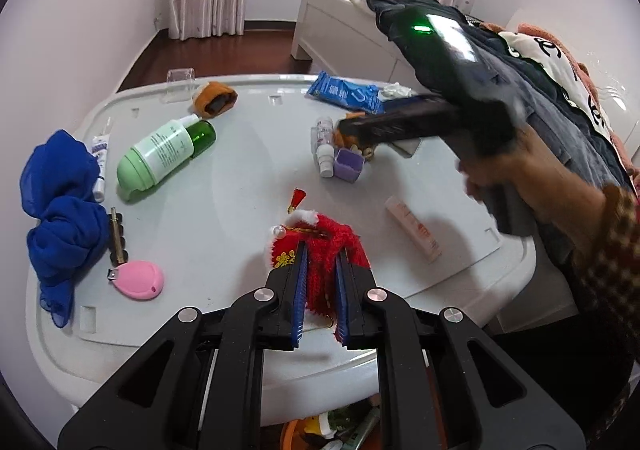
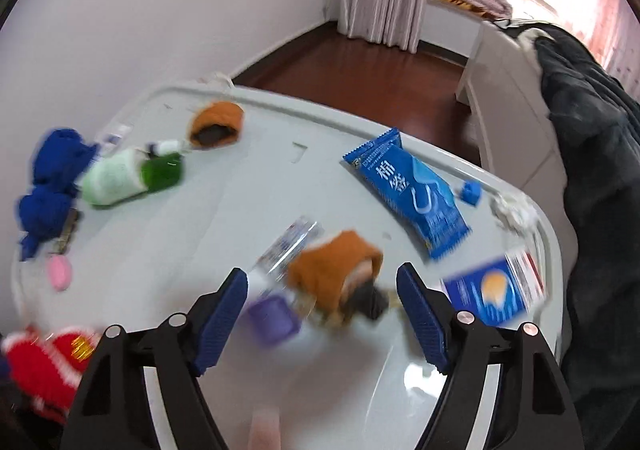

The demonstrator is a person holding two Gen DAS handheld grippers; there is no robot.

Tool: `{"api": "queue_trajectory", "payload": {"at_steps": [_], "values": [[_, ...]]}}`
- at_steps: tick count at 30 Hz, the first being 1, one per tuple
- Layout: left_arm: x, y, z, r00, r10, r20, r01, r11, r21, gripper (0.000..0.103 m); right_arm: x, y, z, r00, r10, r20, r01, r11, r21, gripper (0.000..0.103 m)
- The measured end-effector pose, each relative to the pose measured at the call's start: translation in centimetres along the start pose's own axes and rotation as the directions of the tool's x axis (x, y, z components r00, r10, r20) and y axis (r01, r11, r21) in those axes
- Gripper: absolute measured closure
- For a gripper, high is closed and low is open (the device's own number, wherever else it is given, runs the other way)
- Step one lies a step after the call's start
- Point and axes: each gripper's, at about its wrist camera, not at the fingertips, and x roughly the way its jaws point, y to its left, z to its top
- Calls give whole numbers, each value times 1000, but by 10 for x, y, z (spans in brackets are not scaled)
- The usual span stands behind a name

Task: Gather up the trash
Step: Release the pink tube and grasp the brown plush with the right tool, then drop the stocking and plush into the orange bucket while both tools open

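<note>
My left gripper [image 1: 322, 290] is clamped on the red plush [image 1: 320, 250], with bare tabletop [image 1: 240, 209] open ahead of it. On that side a pink clipper [image 1: 140, 282], blue scarf [image 1: 60, 209] and green bottle [image 1: 164, 157] crowd the edge. My right gripper [image 2: 320, 314] hangs with jaws apart over the clutter: orange plush [image 2: 332, 274], purple cap [image 2: 272, 318], small bottle [image 2: 288, 246]. A blue packet [image 2: 412, 193] and blue box [image 2: 492, 294] hem in its right side. Dark clothes [image 2: 592, 169] wall off the table's right side.
</note>
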Motion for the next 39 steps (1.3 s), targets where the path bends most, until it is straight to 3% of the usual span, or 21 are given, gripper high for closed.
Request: {"api": "queue_trajectory", "payload": {"at_steps": [1, 3, 4, 5, 7, 10, 15, 23, 26, 29, 33, 36, 38, 39], "values": [[2, 1, 0, 1000, -1, -4, 1, 1000, -3, 91, 9, -1, 3, 1000, 7, -23, -7, 1000, -5, 41], [2, 1, 0, 1000, -5, -5, 5, 1000, -5, 91, 16, -4, 7, 998, 50, -32, -50, 999, 10, 46], [2, 1, 0, 1000, -6, -4, 6, 1000, -1, 91, 16, -6, 9, 997, 60, -39, -60, 998, 23, 66], [2, 1, 0, 1000, -7, -2, 7, 1000, 1, 91, 14, -8, 10, 997, 60, -46, -59, 998, 25, 77], [1, 1, 0, 1000, -20, -3, 20, 1000, -7, 91, 10, -9, 7, 995, 88, -56, -85, 995, 44, 82], [1, 1, 0, 1000, -27, -3, 27, 1000, -11, 91, 3, -13, -7, 990, 128, -60, -120, 987, 111, 83], [-1, 1, 0, 1000, -29, 3, 29, 999, -15, 91, -34, -19, -29, 986, 165, 14, -165, 970, 178, 83], [-25, -13, 0, 999, -40, 26, 39, 999, 28, 91, -110, -9, -45, 971, 209, 113, -226, 957, 179, 83], [-42, -24, -7, 997, -69, 15, 68, 997, 46, 91, -141, 13, -73, 960, 253, 122, -270, 952, 146, 83], [-59, -33, -27, 996, -82, -36, 84, 995, 58, 91, -157, 43, -120, 945, 314, 89, -324, 936, 138, 83], [-64, -41, -69, 985, -84, -151, 92, 995, 49, 91, -149, 76, -190, 933, 361, -3, -356, 920, 167, 83], [-51, -49, -106, 966, -67, -251, 81, 996, 47, 91, -127, 96, -238, 921, 377, -96, -353, 914, 201, 82], [-42, -49, -125, 953, -68, -296, 80, 996, 29, 91, -115, 107, -259, 925, 347, -152, -317, 929, 190, 80], [-39, -49, -130, 949, -58, -310, 70, 997, 26, 90, -110, 112, -265, 926, 330, -183, -298, 937, 183, 72]]}}
